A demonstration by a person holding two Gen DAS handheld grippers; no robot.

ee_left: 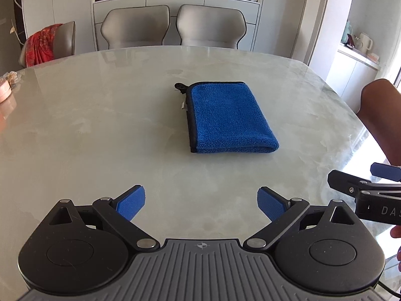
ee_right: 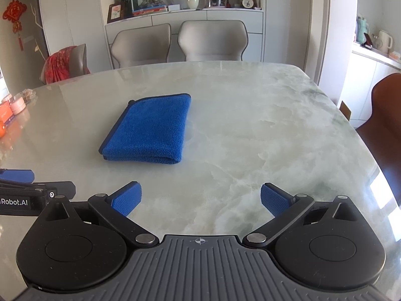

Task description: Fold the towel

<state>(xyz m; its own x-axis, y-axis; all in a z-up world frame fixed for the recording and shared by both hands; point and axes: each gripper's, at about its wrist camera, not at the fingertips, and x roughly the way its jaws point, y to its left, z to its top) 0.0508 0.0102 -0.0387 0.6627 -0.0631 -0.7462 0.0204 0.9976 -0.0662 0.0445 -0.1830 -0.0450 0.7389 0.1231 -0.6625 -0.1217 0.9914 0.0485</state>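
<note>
A blue towel (ee_left: 226, 118) with a black hem lies folded into a small rectangle on the pale marble table (ee_left: 100, 130); it also shows in the right wrist view (ee_right: 153, 128). My left gripper (ee_left: 201, 204) is open and empty, held above the table's near side, well short of the towel. My right gripper (ee_right: 200, 200) is open and empty too, with the towel ahead and to its left. The right gripper's side shows at the right edge of the left wrist view (ee_left: 371, 193). The left gripper's side shows at the left edge of the right wrist view (ee_right: 30, 193).
Two grey chairs (ee_left: 173, 25) stand at the table's far side, a chair with a red cloth (ee_left: 45, 42) at the far left and a brown chair (ee_right: 386, 125) on the right. Small pink and orange jars (ee_right: 17, 105) sit at the table's left edge.
</note>
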